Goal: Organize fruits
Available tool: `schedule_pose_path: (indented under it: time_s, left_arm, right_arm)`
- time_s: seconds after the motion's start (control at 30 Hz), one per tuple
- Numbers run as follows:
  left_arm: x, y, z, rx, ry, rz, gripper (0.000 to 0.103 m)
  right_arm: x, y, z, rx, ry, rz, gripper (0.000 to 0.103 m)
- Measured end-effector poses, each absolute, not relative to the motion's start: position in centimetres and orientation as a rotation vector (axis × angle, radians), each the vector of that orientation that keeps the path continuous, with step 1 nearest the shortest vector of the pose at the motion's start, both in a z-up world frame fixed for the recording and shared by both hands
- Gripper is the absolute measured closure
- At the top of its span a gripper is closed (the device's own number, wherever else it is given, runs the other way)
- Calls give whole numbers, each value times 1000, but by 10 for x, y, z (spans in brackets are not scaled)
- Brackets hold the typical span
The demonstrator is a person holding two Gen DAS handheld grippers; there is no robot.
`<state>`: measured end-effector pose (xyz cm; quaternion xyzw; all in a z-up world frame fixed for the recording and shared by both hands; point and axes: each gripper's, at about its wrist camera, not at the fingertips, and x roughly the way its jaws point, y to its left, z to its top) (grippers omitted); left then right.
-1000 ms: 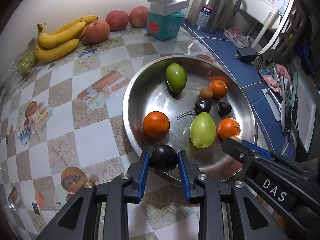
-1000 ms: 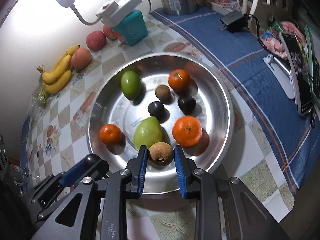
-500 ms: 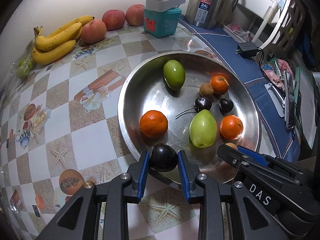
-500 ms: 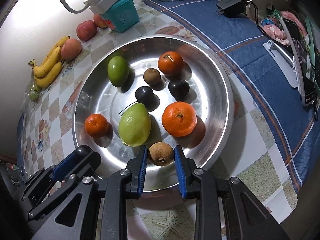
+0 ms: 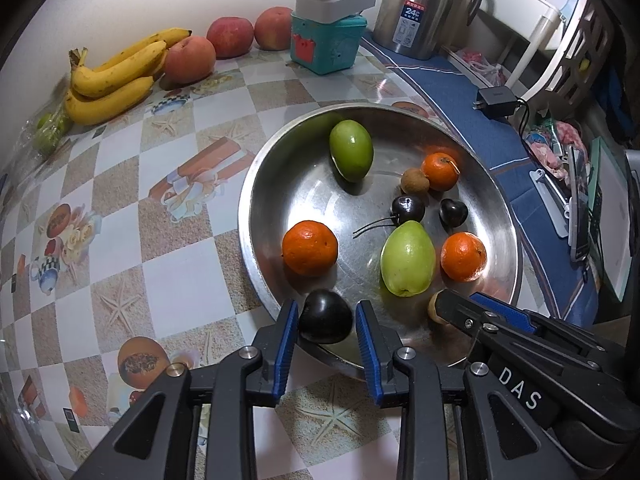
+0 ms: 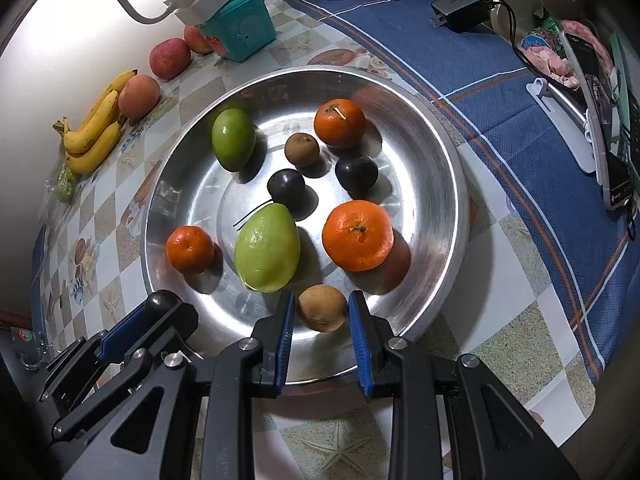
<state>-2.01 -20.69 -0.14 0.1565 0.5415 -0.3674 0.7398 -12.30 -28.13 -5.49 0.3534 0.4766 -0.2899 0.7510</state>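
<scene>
A steel bowl [image 5: 256, 200] [image 6: 448, 168] holds oranges [image 5: 309, 247] [image 6: 357, 235], green mangoes [image 5: 407, 258] [image 6: 267, 247], dark plums [image 6: 286, 187] and a small brown fruit [image 6: 302, 149]. My left gripper [image 5: 326, 322] holds a dark plum [image 5: 325, 316] between its jaws over the bowl's near rim; small gaps show beside the plum. My right gripper [image 6: 322, 312] has a brown kiwi [image 6: 322, 307] between its jaws over the bowl's near inside, with a gap on the right side. The right gripper also shows in the left wrist view [image 5: 480, 312].
Bananas [image 5: 112, 76] and apples [image 5: 230, 37] lie along the back wall. A teal box with a white power strip [image 5: 326, 42] and a steel kettle [image 5: 420, 8] stand behind the bowl. A charger [image 6: 460, 10] and phone stand [image 6: 560, 100] lie on the blue cloth.
Both grippers have moved forward and lower over the bowl with their fruits. Their jaws have widened slightly around the plum and the kiwi.
</scene>
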Motion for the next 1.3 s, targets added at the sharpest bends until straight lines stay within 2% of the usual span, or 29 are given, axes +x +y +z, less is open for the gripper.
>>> schedule_pose_path:
  time_s: [0.07,0.7,0.77,0.8,0.83,0.9,0.93,1.0,1.1,1.27,1.3]
  left_arm:
    - [-19,-206,-1,340,1188,-799,63]
    - [-1,-183,2,314,1219,-627,61]
    - [5,-175,0,311,1221,-565,61]
    - [7,-173,-1,307,1225,-544,61]
    - [9,-169,-4,302,1233,-527,60]
    - [15,-163,-10,298,1259,-479,46]
    - [17,-161,-12,300,1267,-461,33]
    - [21,-156,-18,303,1290,-411,31]
    - [25,-150,-25,291,1313,-380,30]
    - [28,-143,-31,292,1326,-351,21]
    - [28,-142,-32,291,1332,-346,21]
  right_arm:
    - [-123,-281,-55,772,1041,-634,74]
    - [-118,-275,-41,725,1001,-617,74]
    - [-116,-272,-39,705,996,-613,69]
    - [-115,-272,-38,700,992,-610,61]
    - [-113,-270,-37,690,987,-606,57]
    - [-110,-268,-35,669,981,-604,53]
    - [-110,-268,-34,659,979,-603,47]
    - [-108,-267,-34,644,976,-600,33]
    - [-105,-266,-35,635,977,-593,31]
    - [-102,-265,-36,618,985,-599,30]
    - [-102,-265,-36,614,983,-599,26]
